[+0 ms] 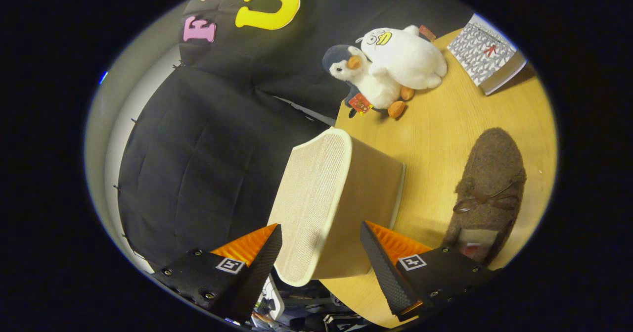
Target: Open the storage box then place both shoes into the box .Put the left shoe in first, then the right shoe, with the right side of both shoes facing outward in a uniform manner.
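Gripper view tilts the scene: my gripper (321,245) has its fingers spread wide apart, gripping nothing. Between them and just ahead stands the storage box (336,198), cream-coloured, its meshed face turned toward me; whether it is open I cannot tell. It sits near the edge of a wooden table (440,129). Beside the box, beyond one finger, a brown woolly shoe (489,183) with a small bow lies on the table. Farther off, two plush toys (390,67) lean together, a white duck and a dark-headed penguin, with a patterned book (487,52) nearby.
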A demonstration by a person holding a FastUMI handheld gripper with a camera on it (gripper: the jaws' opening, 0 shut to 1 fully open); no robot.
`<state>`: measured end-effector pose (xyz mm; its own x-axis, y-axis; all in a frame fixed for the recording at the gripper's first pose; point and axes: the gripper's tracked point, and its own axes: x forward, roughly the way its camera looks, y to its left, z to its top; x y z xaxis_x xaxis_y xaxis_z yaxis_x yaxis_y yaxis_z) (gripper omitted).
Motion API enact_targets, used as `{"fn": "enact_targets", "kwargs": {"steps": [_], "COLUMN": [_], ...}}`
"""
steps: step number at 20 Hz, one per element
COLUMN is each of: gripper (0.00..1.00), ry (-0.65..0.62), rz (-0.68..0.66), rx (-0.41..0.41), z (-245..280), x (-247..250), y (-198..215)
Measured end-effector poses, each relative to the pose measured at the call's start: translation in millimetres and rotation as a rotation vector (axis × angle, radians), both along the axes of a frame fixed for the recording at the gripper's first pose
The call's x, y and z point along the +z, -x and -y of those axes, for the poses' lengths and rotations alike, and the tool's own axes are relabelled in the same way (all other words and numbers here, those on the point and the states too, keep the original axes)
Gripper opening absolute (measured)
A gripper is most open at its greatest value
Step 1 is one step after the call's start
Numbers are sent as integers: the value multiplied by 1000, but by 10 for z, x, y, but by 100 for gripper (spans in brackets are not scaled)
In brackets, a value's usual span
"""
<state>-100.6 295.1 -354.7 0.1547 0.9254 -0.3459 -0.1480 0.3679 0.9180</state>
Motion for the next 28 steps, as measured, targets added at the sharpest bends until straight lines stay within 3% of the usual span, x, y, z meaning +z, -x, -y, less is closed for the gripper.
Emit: {"fn": "enact_targets", "kwargs": {"steps": [7,10,11,12,21,28], "gripper": [90,20,22,6,5,5], "ry": [-46,-62,-60,-44,-65,-75], "rz": [-21,-59,-83,-139,-17,53], "rx": [14,-14,-28,-42,8,11], "z": [-220,-205,-202,-136,-257,-515], "x": [-58,-21,-30,-44,381,1033], "y": [-3,-36,-85,-115,-122,-263]}}
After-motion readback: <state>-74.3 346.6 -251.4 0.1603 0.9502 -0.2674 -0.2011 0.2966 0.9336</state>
